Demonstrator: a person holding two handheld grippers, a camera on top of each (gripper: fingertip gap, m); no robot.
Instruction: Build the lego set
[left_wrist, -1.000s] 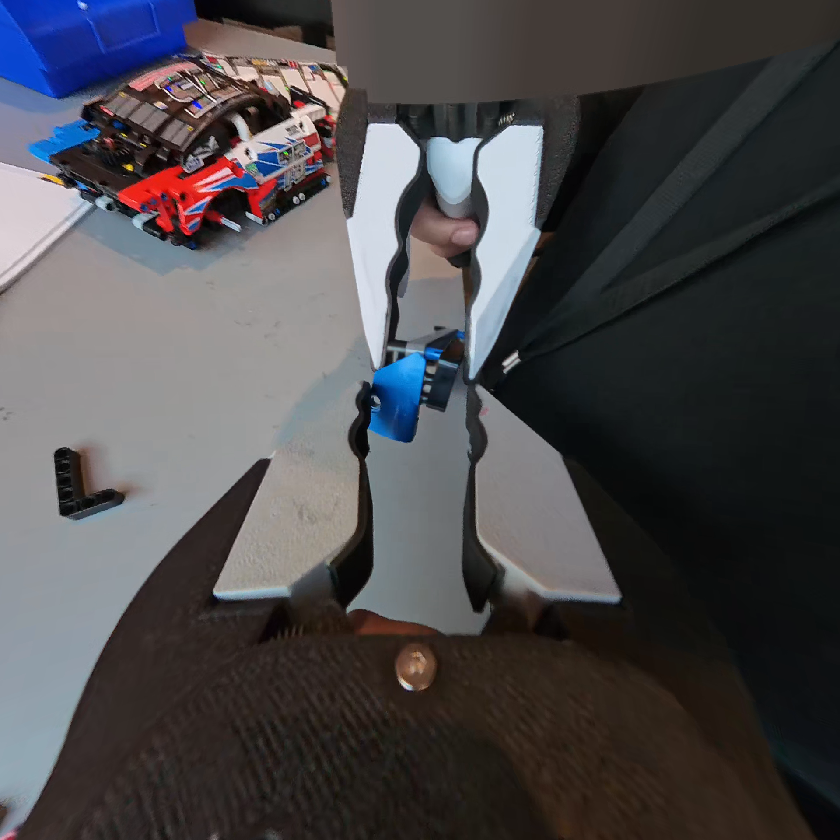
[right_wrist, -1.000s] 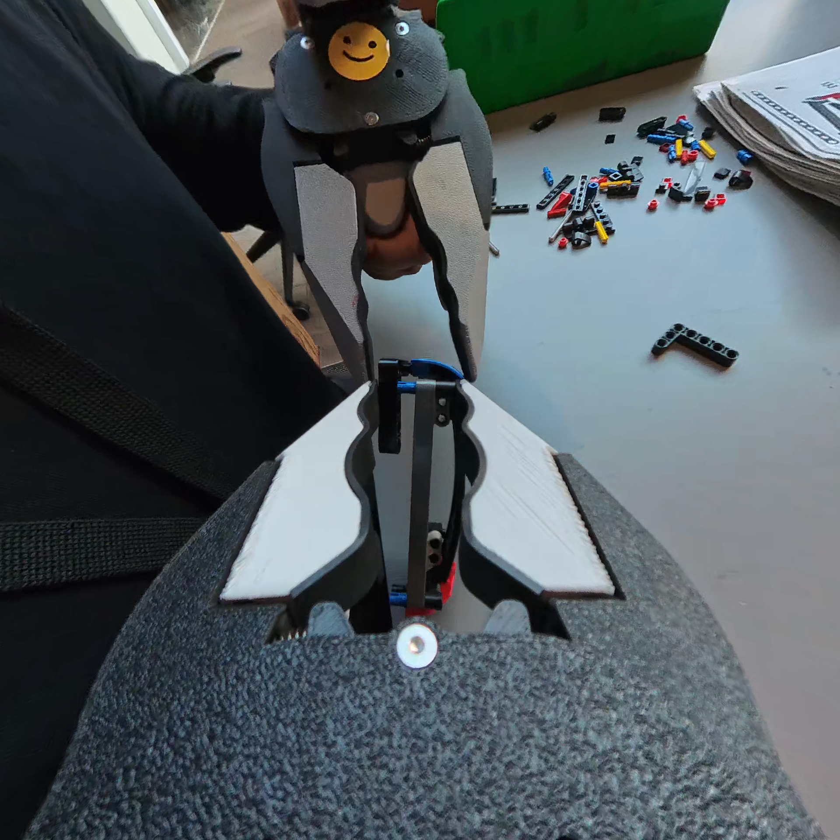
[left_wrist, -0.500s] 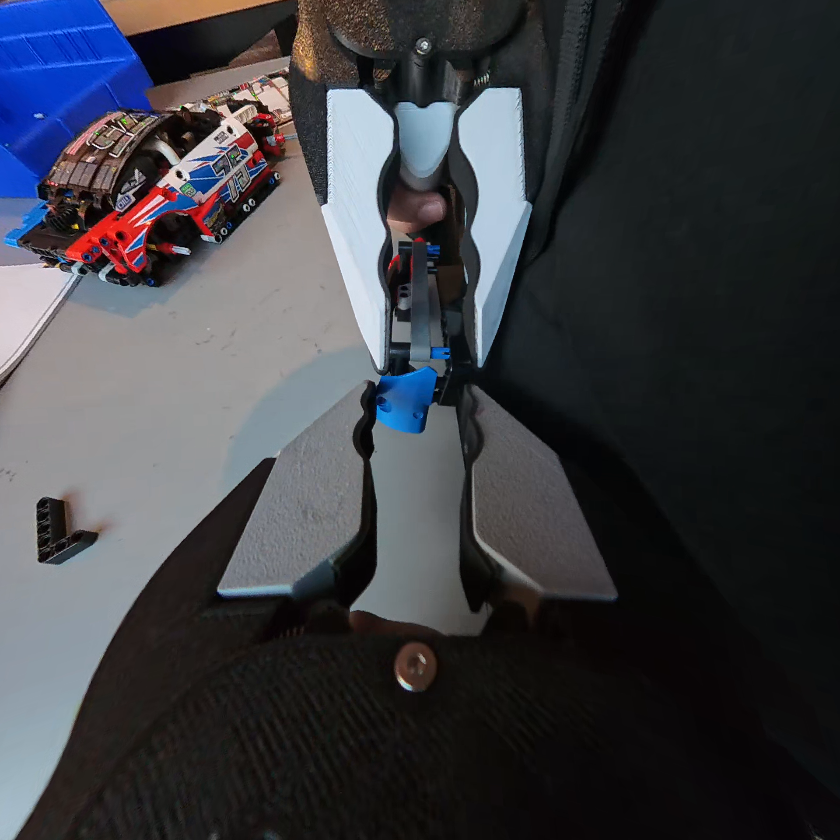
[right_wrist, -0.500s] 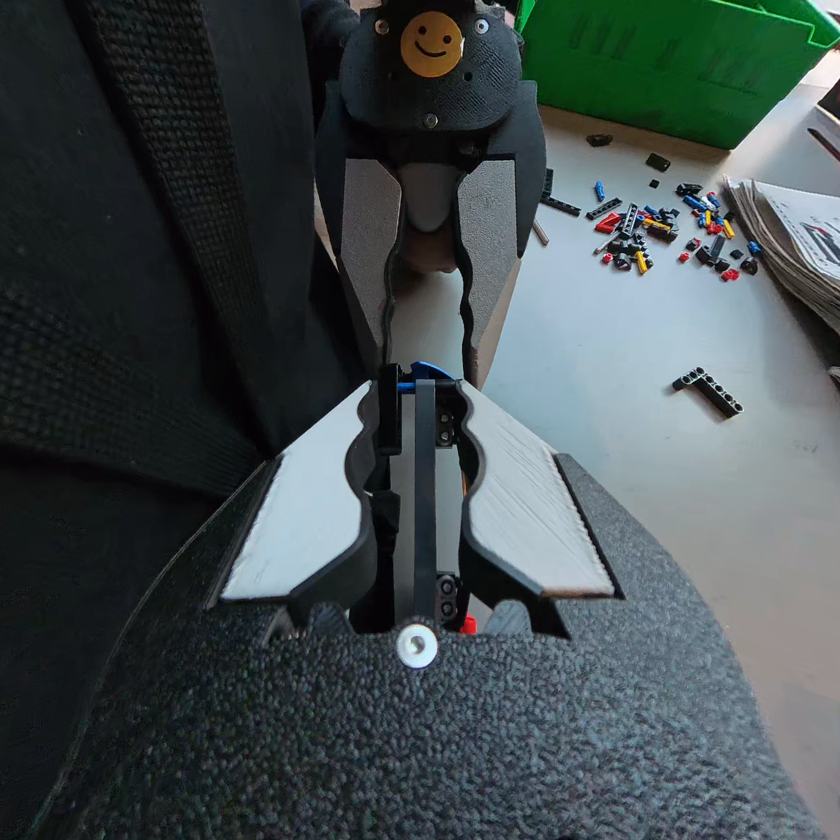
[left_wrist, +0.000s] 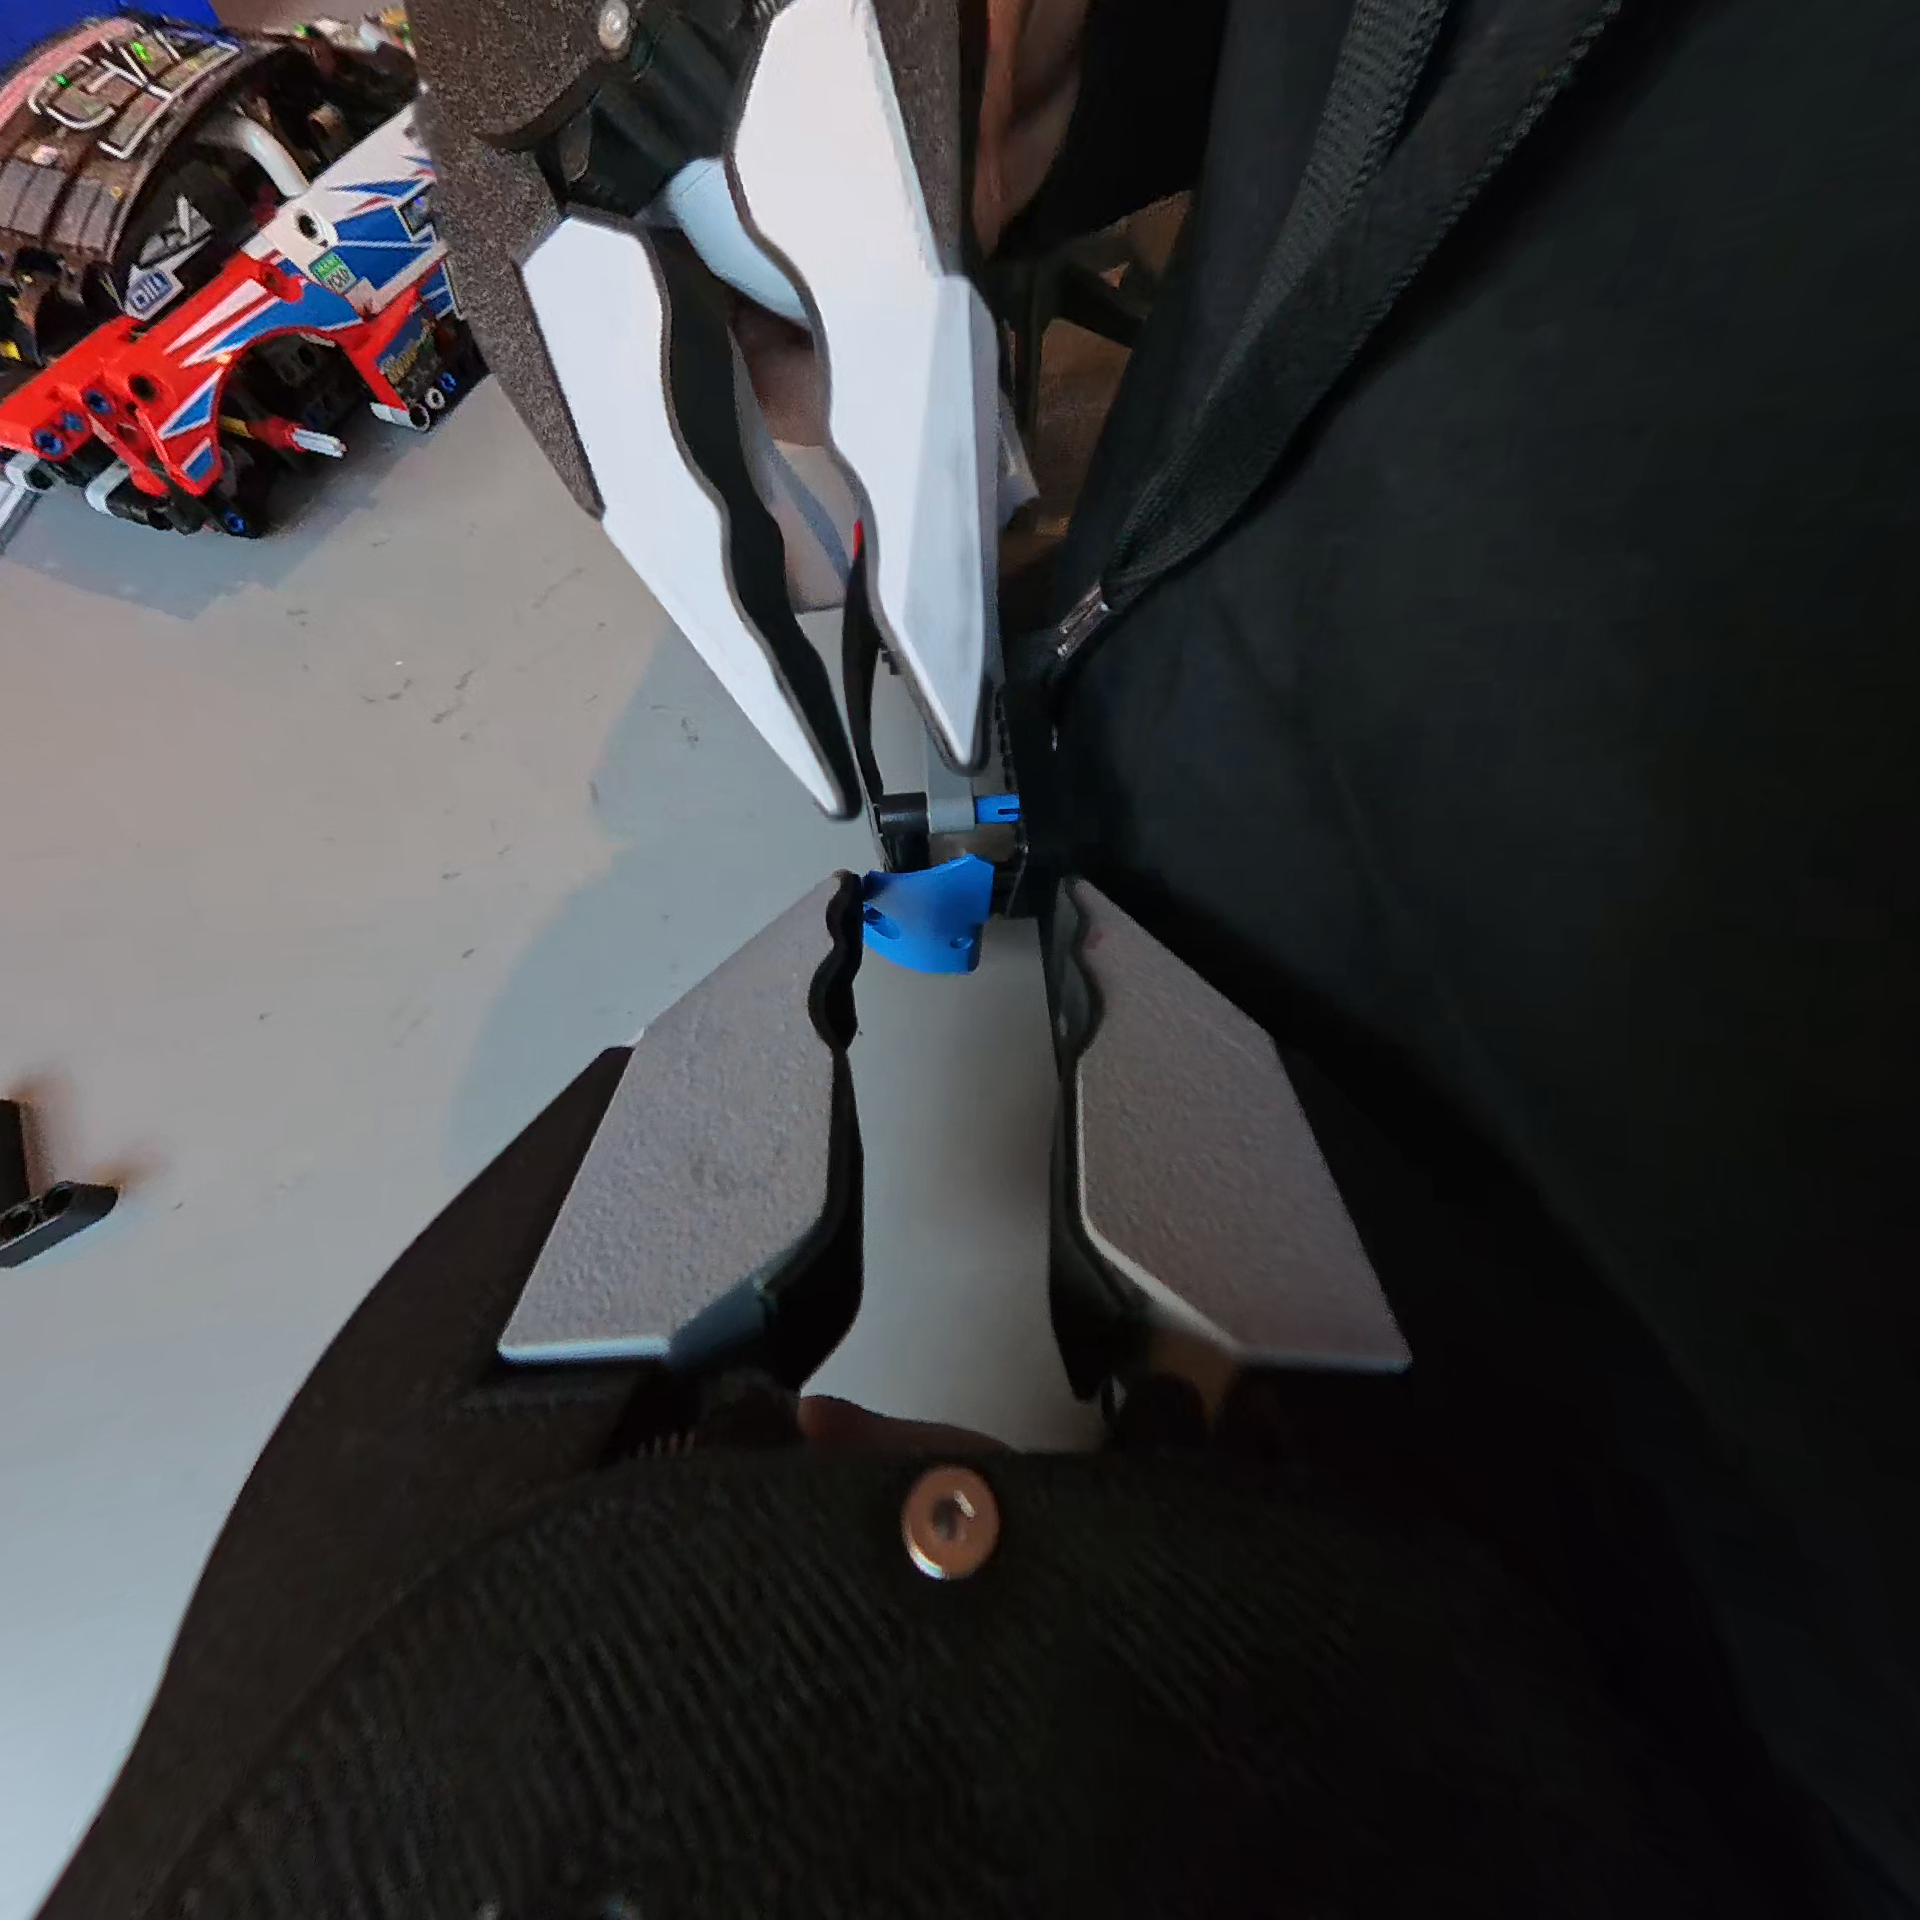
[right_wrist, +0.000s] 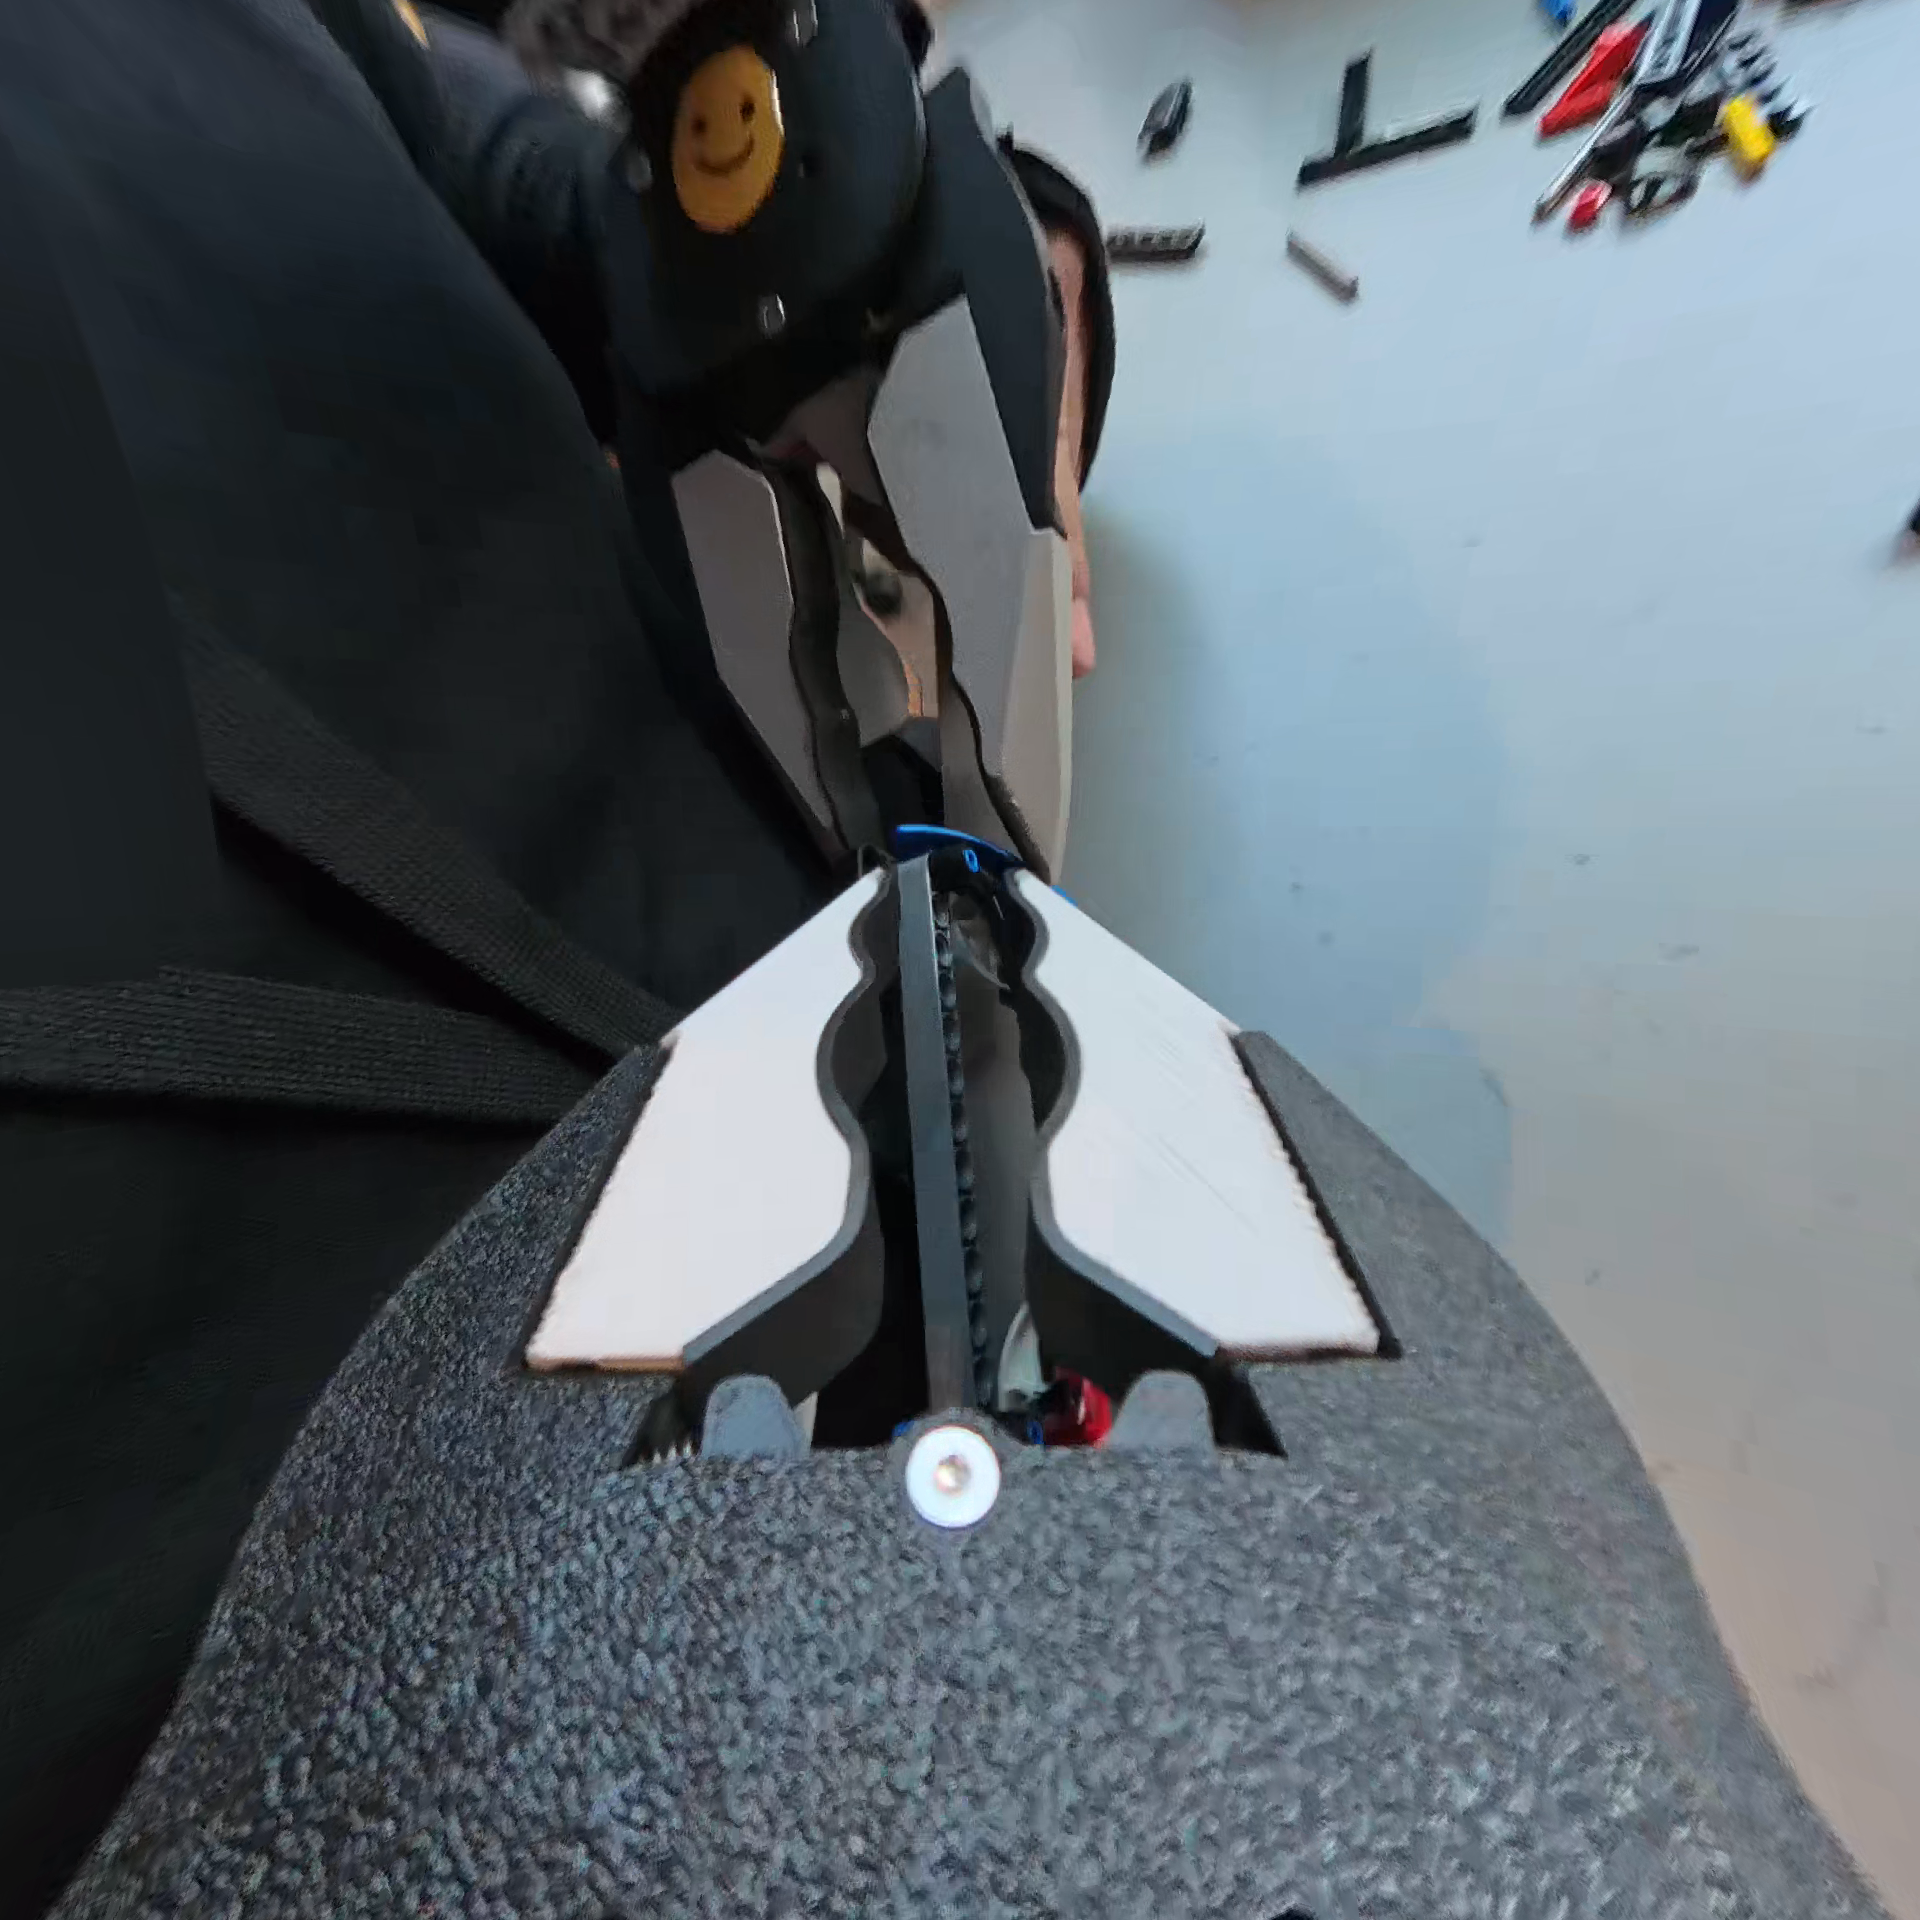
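A small lego assembly of black and grey beams (right_wrist: 920, 1091) with a blue curved panel (left_wrist: 923, 923) at its end is held in the air between both grippers, close to the person's black clothing. My right gripper (right_wrist: 954, 883) is shut on the long black beam; in the left wrist view it (left_wrist: 904, 779) comes down tilted from the top. My left gripper (left_wrist: 951, 904) is closed around the blue panel end, its left fingertip (left_wrist: 836, 935) touching the panel. In the right wrist view the left gripper (right_wrist: 951, 847) bears a yellow smiley disc.
A red, white, blue and black lego race car (left_wrist: 208, 312) stands at the far left on the grey table (left_wrist: 312, 831). A black L-shaped beam (left_wrist: 52, 1205) lies near the left edge. Loose coloured pieces (right_wrist: 1662, 104) and black beams (right_wrist: 1382, 135) lie far right. A black strap (right_wrist: 312, 1039) crosses the clothing. Only a small space, under 4 cm, lies between the two pairs of fingers.
Both grippers, still joined at the assembly, have swung and tilted toward the person's body. The race car looks nearer in the left view. The green bin has left the right view.
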